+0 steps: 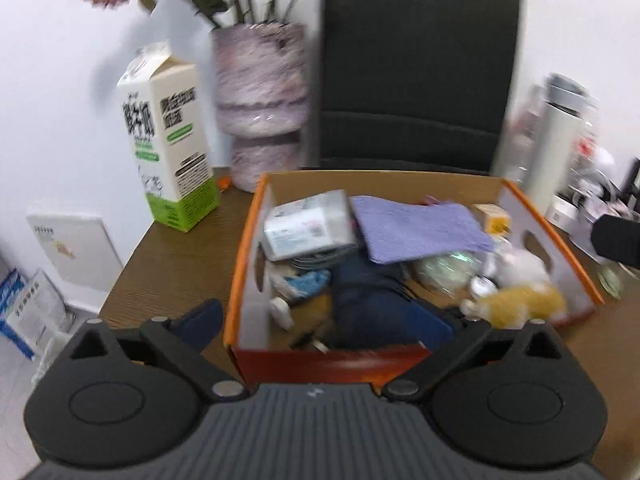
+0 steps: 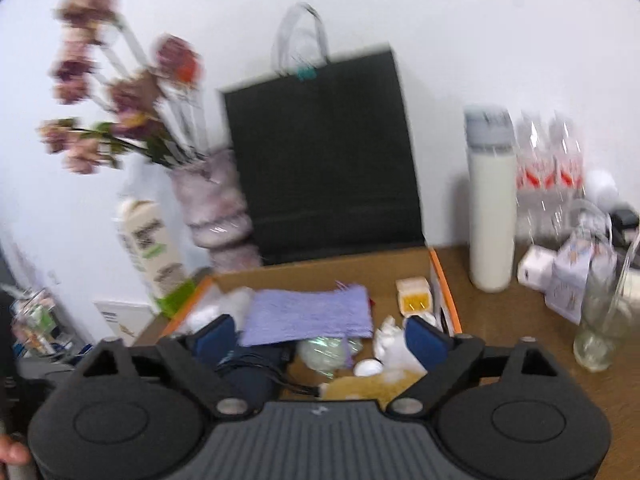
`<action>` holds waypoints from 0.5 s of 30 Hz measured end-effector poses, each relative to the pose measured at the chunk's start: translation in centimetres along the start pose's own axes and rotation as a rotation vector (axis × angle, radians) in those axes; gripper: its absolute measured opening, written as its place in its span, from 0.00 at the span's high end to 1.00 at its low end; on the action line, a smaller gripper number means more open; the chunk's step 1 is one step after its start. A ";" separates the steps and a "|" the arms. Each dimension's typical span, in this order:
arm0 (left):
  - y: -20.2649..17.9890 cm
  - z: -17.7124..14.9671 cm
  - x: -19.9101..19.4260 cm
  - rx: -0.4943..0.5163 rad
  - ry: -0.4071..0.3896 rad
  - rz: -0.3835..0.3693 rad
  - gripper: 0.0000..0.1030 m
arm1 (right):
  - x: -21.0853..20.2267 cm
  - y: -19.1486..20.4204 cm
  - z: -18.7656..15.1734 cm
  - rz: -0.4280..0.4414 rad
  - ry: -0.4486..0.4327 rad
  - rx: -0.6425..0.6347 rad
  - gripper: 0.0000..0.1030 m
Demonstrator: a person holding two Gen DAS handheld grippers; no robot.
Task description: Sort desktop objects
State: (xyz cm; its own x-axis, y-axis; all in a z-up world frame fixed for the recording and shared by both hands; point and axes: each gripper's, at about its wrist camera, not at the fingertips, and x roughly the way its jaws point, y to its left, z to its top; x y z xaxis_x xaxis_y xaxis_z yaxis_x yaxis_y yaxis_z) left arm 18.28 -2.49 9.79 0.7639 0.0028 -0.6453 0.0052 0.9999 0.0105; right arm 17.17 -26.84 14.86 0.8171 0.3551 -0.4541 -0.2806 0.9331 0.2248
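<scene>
Bench [image 1: 176, 264]: brown wood grain, beneath both grippers.
Black paper bag [image 1: 416, 72]: upright, far ahead of the jaws, behind the box.
Cardboard box [image 1: 244, 264]: orange-edged, open-topped, directly ahead of the left gripper [image 1: 320, 320], whose jaws stand wide apart, holding nothing.
Vase [image 1: 260, 100] and milk carton [image 1: 168, 136]: ahead and left of the left jaws, outside the box.
White bottle [image 2: 492, 208]: ahead and right of the right gripper [image 2: 320, 340], jaws likewise apart and empty, poised over the box.
Purple cloth [image 2: 308, 312]: between and just beyond the right jaws.
Yellow plush [image 2: 372, 388]: beneath them, near side.

Step, judged: choosing a piece to pick. Next calls for lowering onto one item and closing.
</scene>
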 end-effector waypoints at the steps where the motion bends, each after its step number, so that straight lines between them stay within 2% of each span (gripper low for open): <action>1: -0.3 -0.4 -1.0 0.005 -0.019 -0.001 0.00 | -0.7 0.5 -0.2 0.008 -0.006 -0.043 0.00; 3: -0.5 -0.7 -2.1 0.007 -0.022 0.003 0.00 | -1.1 1.2 -0.6 -0.015 0.011 -0.126 0.00; 5: -0.5 -1.5 -3.4 -0.008 -0.009 0.017 0.00 | -1.2 1.4 -1.3 -0.081 0.058 -0.152 0.00; 7: -0.1 -2.7 -4.5 -0.021 -0.006 0.010 0.00 | -1.9 1.0 -2.4 -0.094 0.072 -0.141 0.00; 11: 1.1 -6.9 -6.4 -0.034 0.008 -0.024 0.00 | -3.9 0.1 -6.0 -0.058 0.082 -0.053 0.00; 15: 1.4 -11.3 -6.7 -0.012 0.012 -0.035 0.00 | -4.4 -0.2 -10.7 -0.098 0.119 -0.053 0.00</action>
State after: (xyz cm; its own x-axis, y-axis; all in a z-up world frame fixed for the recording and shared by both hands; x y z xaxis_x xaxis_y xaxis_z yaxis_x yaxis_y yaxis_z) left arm 5.91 -0.97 5.47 0.7557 -0.0323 -0.6542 0.0243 0.9995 -0.0212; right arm 8.18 -28.00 7.57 0.7771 0.2639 -0.5714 -0.2317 0.9641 0.1301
